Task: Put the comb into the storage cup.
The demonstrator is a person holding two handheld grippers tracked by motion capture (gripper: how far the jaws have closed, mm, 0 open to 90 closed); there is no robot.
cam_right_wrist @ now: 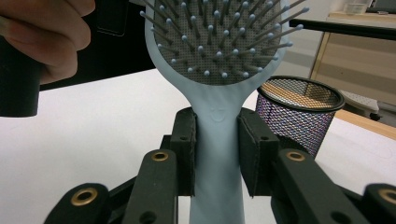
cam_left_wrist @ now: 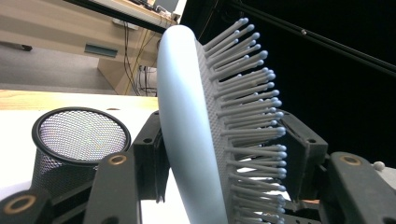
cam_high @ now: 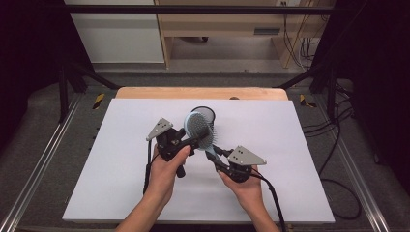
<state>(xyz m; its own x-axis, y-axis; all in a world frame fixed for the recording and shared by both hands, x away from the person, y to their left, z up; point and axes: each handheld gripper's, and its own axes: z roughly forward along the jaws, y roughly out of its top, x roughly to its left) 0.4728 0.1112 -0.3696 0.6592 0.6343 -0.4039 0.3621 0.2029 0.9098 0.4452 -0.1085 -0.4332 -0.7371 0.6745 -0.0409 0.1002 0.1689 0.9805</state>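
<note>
I see right hand-held gripper clamped on hairbrush handle | left hand-held gripper pads against the brush head, frame centre | mesh cup just behind

A laboratory recording station is shown: a white board is laid on a wooden table, framed by metal rails and black curtains, with loose cables trailed across grey carpet.
</note>
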